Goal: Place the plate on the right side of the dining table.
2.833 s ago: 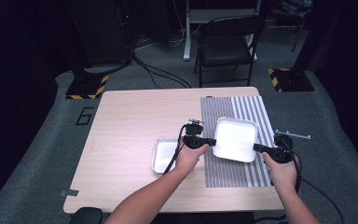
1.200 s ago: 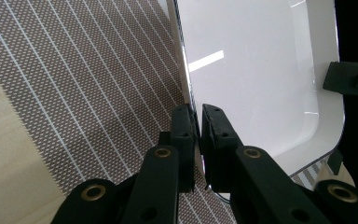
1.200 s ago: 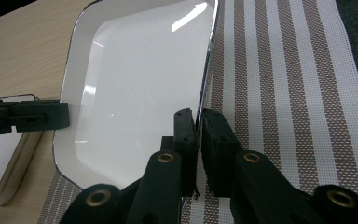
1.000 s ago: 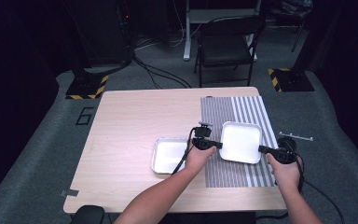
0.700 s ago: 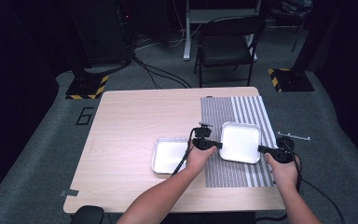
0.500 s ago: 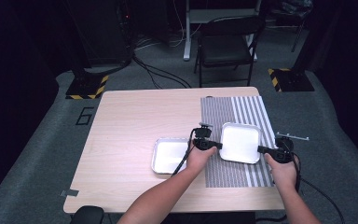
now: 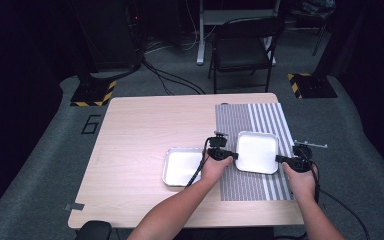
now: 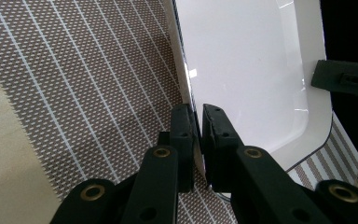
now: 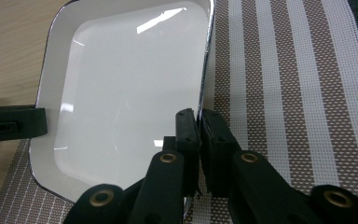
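Note:
A white square tray (image 7: 257,151) with a dark rim lies over the striped placemat (image 7: 252,125) on the right half of the wooden table. My left gripper (image 7: 234,156) is shut on the tray's left rim (image 8: 186,79), with the rim pinched between its black jaws. My right gripper (image 7: 280,159) is shut on the tray's right rim (image 9: 207,51). In the left gripper view the tray (image 8: 242,65) lies to the right of the jaws; in the right gripper view the tray (image 9: 130,84) lies to their left. A second white tray (image 7: 182,166) rests on bare wood just left of the mat.
The table (image 7: 145,130) has bare wood on its left half. A black chair (image 7: 245,50) stands beyond the far edge, with cables and stand bases on the grey floor. A small metal piece (image 7: 312,145) lies off the table's right edge.
Since the oldest frame both hands have carried the tray slightly to the right and down toward the mat. Over the last second nothing visibly moves.

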Demonstrator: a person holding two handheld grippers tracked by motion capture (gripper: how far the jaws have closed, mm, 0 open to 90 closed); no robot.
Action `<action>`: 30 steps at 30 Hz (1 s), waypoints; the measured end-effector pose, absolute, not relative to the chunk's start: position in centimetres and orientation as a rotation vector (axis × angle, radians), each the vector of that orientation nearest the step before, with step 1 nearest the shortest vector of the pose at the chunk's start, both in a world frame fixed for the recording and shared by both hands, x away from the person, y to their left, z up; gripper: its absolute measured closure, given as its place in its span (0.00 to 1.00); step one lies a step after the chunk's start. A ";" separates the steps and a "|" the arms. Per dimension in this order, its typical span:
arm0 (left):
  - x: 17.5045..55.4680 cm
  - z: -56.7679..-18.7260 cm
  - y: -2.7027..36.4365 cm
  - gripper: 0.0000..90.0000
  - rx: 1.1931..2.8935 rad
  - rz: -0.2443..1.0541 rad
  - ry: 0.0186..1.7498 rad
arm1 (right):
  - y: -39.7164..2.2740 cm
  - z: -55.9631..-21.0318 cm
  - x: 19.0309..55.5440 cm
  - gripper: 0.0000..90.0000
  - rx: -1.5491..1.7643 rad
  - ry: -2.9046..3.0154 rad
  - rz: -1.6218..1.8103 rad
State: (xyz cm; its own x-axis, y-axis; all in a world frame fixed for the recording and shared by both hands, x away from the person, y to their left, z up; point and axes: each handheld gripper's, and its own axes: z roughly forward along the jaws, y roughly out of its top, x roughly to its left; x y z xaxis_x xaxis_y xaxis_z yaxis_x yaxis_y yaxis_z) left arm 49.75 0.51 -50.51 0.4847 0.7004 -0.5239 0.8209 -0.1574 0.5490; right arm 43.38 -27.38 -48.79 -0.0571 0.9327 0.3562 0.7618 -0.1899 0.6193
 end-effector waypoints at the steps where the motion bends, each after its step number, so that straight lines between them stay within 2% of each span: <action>1: 49.7 -50.5 0.5 0.92 1.906 -0.184 1.264 | -27.4 -48.8 43.4 0.96 1.983 1.834 1.084; 30: 50.4 -51.1 -0.2 0.89 1.875 -0.213 1.278 | -27.9 -49.3 45.8 0.98 2.000 1.824 1.019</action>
